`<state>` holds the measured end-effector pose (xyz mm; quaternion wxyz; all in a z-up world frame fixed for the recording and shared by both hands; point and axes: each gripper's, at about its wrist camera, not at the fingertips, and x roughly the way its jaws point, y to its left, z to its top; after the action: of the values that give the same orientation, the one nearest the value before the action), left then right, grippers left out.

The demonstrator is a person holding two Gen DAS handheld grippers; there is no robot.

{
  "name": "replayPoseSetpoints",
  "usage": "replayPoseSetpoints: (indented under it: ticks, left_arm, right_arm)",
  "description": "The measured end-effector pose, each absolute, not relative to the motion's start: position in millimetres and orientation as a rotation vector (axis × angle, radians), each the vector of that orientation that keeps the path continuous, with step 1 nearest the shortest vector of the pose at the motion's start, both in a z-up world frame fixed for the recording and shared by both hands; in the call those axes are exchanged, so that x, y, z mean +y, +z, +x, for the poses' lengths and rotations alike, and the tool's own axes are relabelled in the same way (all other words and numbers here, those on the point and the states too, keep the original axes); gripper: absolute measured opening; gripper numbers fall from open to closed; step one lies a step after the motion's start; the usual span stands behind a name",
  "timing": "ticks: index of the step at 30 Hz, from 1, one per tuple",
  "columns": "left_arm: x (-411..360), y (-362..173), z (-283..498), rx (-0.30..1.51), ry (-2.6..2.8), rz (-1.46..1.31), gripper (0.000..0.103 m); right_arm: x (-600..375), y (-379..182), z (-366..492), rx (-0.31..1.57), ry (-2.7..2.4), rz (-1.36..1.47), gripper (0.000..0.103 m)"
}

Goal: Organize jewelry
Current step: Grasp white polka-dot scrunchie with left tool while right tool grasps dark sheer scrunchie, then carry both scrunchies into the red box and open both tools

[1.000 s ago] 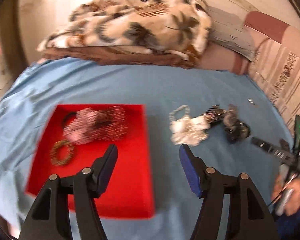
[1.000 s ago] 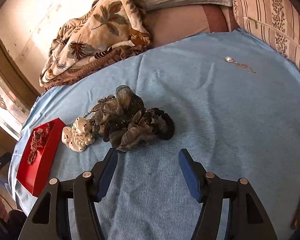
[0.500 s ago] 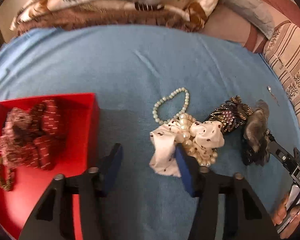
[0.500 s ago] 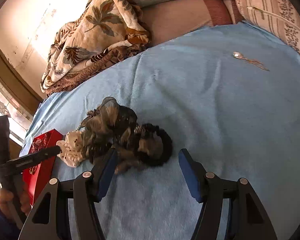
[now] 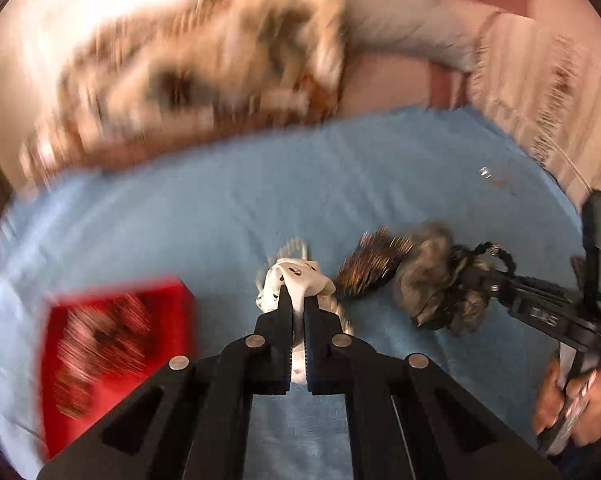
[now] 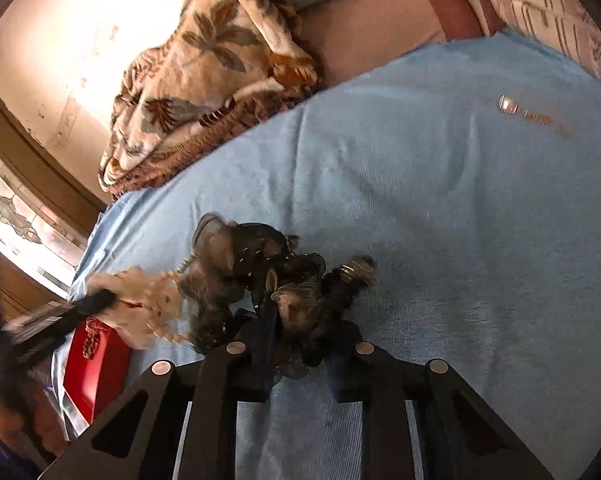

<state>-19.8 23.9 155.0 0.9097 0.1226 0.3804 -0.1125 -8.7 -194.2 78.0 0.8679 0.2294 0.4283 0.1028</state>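
Scrunchie [image 5: 300, 280] between left tool [image 5: 298, 308] fingers

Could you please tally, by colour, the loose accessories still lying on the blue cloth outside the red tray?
White: 1, the white spotted scrunchie with pearls, clamped in the left gripper.
Dark grey-black: 1, the dark scrunchie bundle, between the closing jaws of the right gripper.
Bronze: 1, the beaded clip.
Silver: 1, the small pendant.
Total: 4
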Motion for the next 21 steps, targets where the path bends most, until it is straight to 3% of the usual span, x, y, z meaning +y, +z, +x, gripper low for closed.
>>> replayPoseSetpoints:
  ticks: [5,10,17,19,21]
  left_arm:
    - [6,193,-68,0.657,-0.302,0.356,0.004]
    - [20,174,-80,0.809,-0.404,0.209,0.004]
    - [45,80,-81,1.115,-0.384,0.04,0.006]
    - [50,70,-81,1.14,-0.358,0.018,0.007]
    - [56,72,-85,1.13,-0.364,-0.018,0.014]
  right_arm:
    - [-198,100,-32,0.846,0.203,0.462,0.021]
    - [-202,107,-53,0.851,0.225,0.497,0.021]
    - [-188,87,-84,0.98,0.204,0.391,0.025]
    - [-187,81,-86,1.006,0.169,0.367,0.039]
    - [-191,82,-88,0.99,0.152,0.377,0.05]
